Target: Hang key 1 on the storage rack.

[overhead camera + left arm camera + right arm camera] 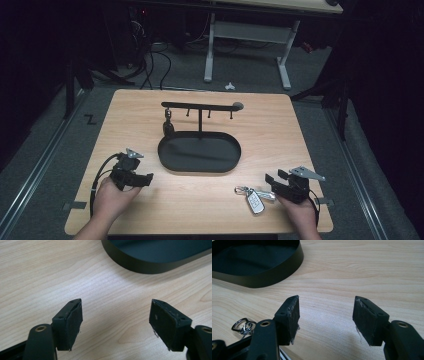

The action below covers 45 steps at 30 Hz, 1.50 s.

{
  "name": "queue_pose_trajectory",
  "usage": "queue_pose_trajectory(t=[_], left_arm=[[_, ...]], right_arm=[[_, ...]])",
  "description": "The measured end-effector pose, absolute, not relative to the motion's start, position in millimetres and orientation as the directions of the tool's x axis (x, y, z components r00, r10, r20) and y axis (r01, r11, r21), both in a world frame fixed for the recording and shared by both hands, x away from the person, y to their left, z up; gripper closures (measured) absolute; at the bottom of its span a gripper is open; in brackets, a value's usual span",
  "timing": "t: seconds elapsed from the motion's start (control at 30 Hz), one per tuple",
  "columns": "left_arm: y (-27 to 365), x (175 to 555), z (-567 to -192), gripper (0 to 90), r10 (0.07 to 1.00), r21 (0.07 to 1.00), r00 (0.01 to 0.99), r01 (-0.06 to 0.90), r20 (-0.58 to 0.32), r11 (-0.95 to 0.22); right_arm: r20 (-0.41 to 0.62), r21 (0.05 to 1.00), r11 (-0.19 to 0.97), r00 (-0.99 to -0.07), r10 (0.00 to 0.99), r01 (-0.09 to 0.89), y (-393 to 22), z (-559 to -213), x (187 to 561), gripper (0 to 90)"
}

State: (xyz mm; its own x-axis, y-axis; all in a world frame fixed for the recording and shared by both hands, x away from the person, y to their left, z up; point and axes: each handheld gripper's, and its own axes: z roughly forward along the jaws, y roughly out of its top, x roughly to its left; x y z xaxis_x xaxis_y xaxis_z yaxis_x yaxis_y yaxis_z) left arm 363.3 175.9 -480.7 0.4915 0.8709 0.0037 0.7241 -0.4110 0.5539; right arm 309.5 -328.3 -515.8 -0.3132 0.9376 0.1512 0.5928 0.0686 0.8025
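1. Resting on the wooden table point(150, 102), the left gripper point(148, 179) has its jaws apart with nothing between them, near the front left edge.
2. The right gripper point(270, 181) sits at the front right, jaws apart and empty over bare wood.
3. The key fob with its key ring point(252, 197) lies flat just beside the right gripper, in front of the black oval tray point(200, 168).
4. Behind the tray stands its hook rack point(200, 106).
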Motion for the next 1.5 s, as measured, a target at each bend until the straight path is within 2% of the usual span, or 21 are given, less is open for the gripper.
queue_pose_trajectory(t=[0.13,0.43,0.57,0.73,0.9,1.13,1.17,1.5], left_arm=[[177.2,353.9,-490.1,20.6,0.875,0.584,0.483,0.706,0.017,-0.401],[177.5,337.0,-502.9,19.9,0.864,0.653,0.502,0.648,0.020,-0.392],[177.9,336.1,-503.7,18.4,0.849,0.648,0.528,0.644,0.009,-0.407],[178.8,331.2,-503.4,17.7,0.832,0.662,0.553,0.606,0.048,-0.441],[184.0,334.0,-514.3,16.8,0.823,0.664,0.567,0.615,0.002,-0.425],[186.9,332.6,-512.7,16.6,0.827,0.696,0.562,0.595,-0.003,-0.402],[189.5,333.6,-513.1,16.6,0.830,0.700,0.558,0.603,-0.025,-0.383],[189.3,332.2,-513.3,16.6,0.818,0.704,0.574,0.596,-0.038,-0.386]], right_arm=[[0.134,0.809,0.093,-0.335,0.933,0.581,-326.8,-511.8,307.2,38.6],[0.096,0.791,0.174,-0.401,0.911,0.586,-310.2,-502.9,299.2,36.1],[0.091,0.783,0.183,-0.399,0.912,0.595,-304.7,-502.4,298.8,34.2],[0.088,0.779,0.171,-0.374,0.923,0.604,-301.3,-500.8,296.6,32.3],[0.041,0.791,0.191,-0.362,0.931,0.582,-296.8,-499.2,293.0,32.1],[0.036,0.783,0.210,-0.380,0.924,0.586,-293.9,-500.7,294.6,32.1],[0.026,0.772,0.233,-0.396,0.918,0.591,-291.9,-500.2,295.8,32.1],[-0.006,0.721,0.304,-0.434,0.901,0.622,-282.7,-494.8,298.9,32.8]])
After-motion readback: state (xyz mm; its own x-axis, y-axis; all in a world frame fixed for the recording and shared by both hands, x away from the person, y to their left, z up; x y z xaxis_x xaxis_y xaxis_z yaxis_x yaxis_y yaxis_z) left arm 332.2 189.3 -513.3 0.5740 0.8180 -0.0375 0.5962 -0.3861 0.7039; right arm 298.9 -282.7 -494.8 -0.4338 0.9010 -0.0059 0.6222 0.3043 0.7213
